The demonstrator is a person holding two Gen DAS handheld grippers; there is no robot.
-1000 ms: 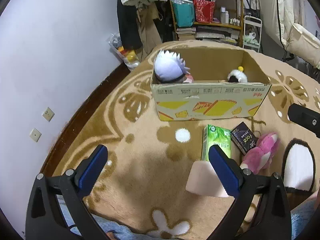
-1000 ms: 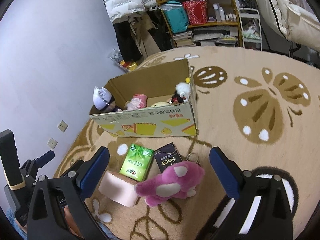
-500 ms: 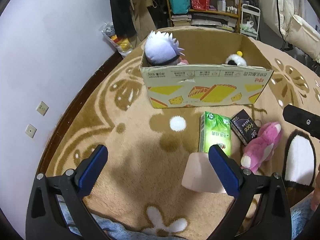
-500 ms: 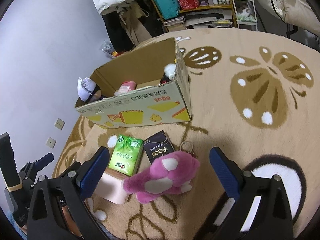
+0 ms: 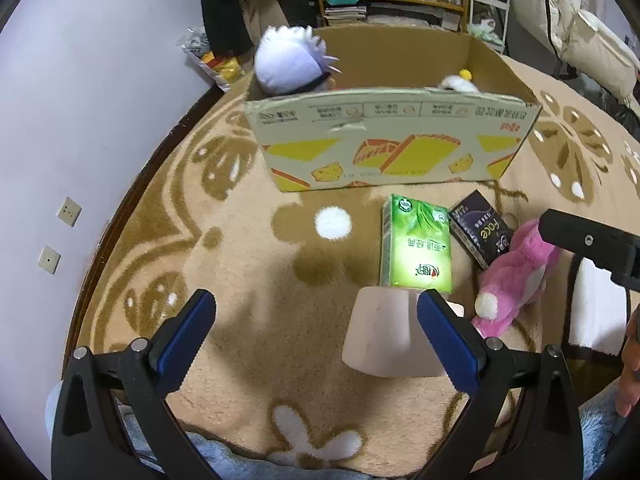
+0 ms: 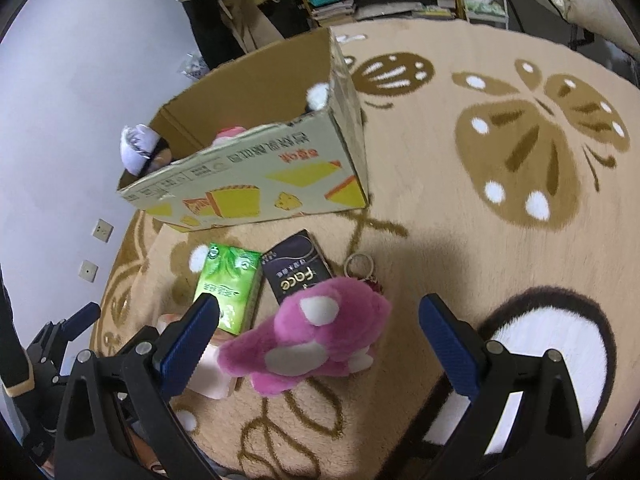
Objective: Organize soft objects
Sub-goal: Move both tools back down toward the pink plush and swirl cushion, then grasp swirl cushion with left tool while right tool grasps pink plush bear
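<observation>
Right tongs (image 6: 318,328) wide open, empty, straddling the pink plush (image 6: 316,340) at lower centre of the right view; plush lies on the rug (image 6: 440,208), touching the dark pack (image 6: 298,270) above it. Left tongs (image 5: 316,338) also wide, empty, hovering low at frame bottom, with the pale pink block (image 5: 384,336) just inside the right finger and the green tissue pack (image 5: 416,246) above it.

Box (image 6: 256,184) sits upper left in the right view, open top, with the white plush (image 6: 138,148) and other toys already inside.

Step looks like: grab pink plush. To do it well, drop straight down over the body, not the ear or the keyring (image 6: 360,264) behind it; close until fur compresses, since it'll squash and can slip. Keep the left finger clear of the green pack. Lift high before crossing the box's near wall.
</observation>
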